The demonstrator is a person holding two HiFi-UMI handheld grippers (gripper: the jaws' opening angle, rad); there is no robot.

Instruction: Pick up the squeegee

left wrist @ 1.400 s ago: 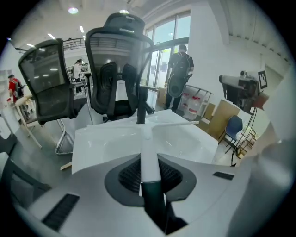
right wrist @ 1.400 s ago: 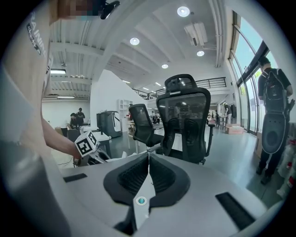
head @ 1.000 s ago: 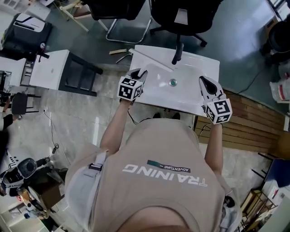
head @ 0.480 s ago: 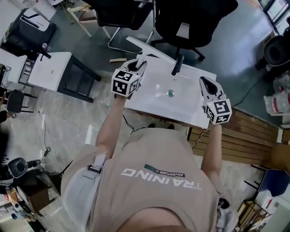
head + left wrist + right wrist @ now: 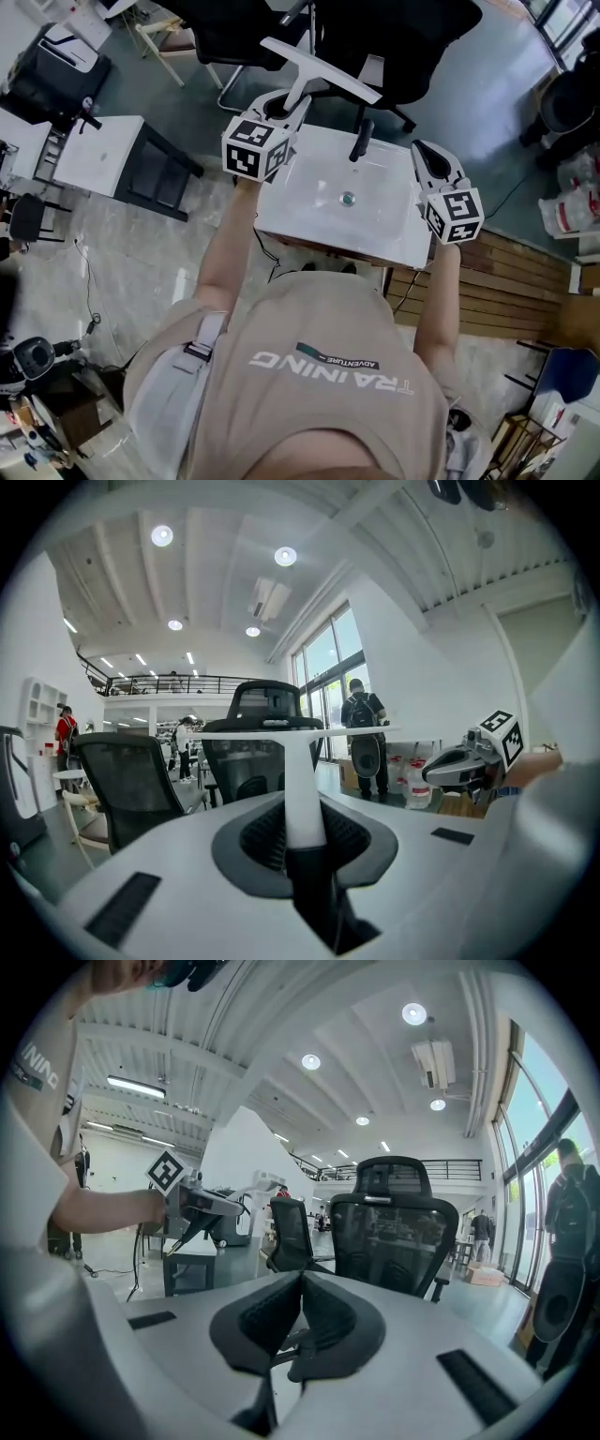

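Observation:
The squeegee (image 5: pixel 317 67) is white and T-shaped, its long blade crosswise at the top and its handle running down into my left gripper (image 5: pixel 296 101). That gripper is shut on the handle and holds it in the air above the far left corner of the white sink (image 5: pixel 309 211). In the left gripper view the handle (image 5: pixel 303 794) stands upright between the pads of the left gripper (image 5: pixel 305 841), with the blade level above. My right gripper (image 5: pixel 421 155) hovers over the sink's right edge. In its own view the right gripper (image 5: pixel 300 1283) is shut with nothing in it.
A black faucet (image 5: pixel 361 141) and a drain (image 5: pixel 348 199) are on the sink. Black office chairs (image 5: pixel 394 37) stand beyond it. A white desk (image 5: pixel 103 155) is at the left, wooden boards (image 5: pixel 511 272) at the right. The right gripper (image 5: pixel 466 761) shows in the left gripper view.
My left gripper has risen with the squeegee, lifting it off the sink's back edge into the air. The right gripper has risen a little too.

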